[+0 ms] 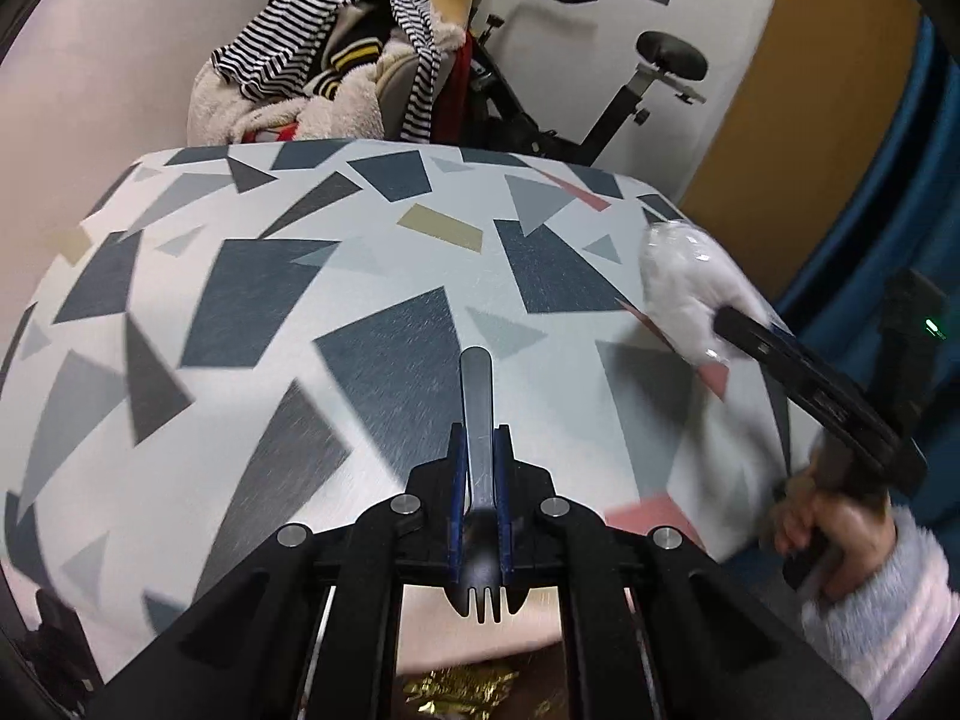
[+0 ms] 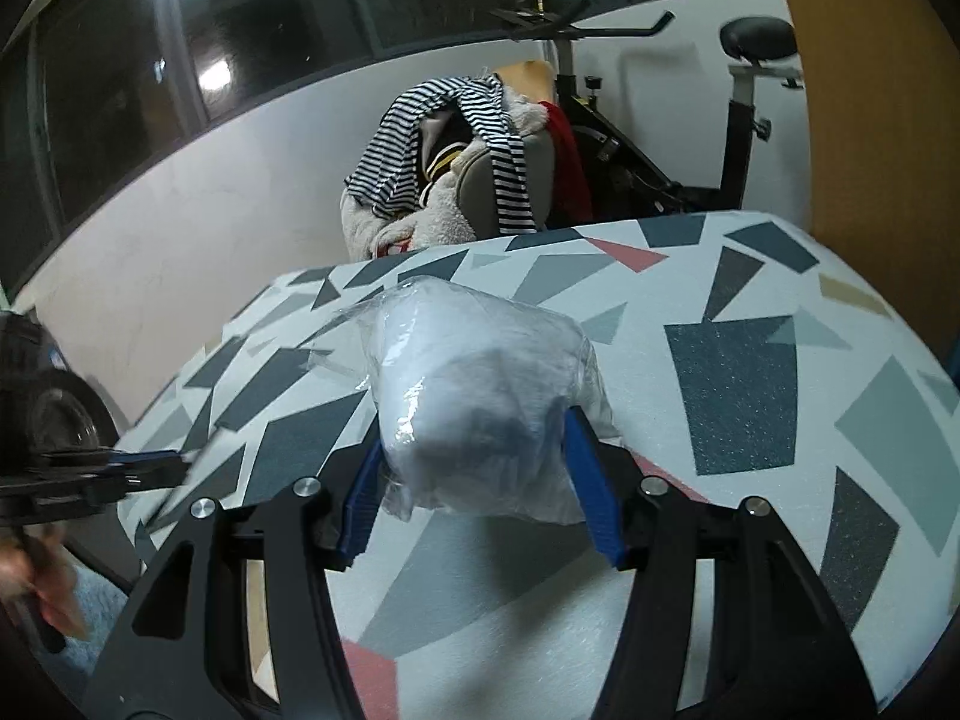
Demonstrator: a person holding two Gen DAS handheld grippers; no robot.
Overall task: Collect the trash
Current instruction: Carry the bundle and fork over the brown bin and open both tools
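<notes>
Grey plastic fork (image 1: 478,420) clenched in left hand-held gripper (image 1: 478,462), tines toward camera, handle out over patterned surface (image 1: 252,300). One clear bag (image 2: 480,396) of white wadding grasped between blue pads of right hand-held gripper (image 2: 480,480), above same surface. Gold foil wrapper (image 1: 462,693) below surface edge. Beyond: one clothes-heaped chair (image 1: 336,78), one exercise bike (image 1: 600,90).
</notes>
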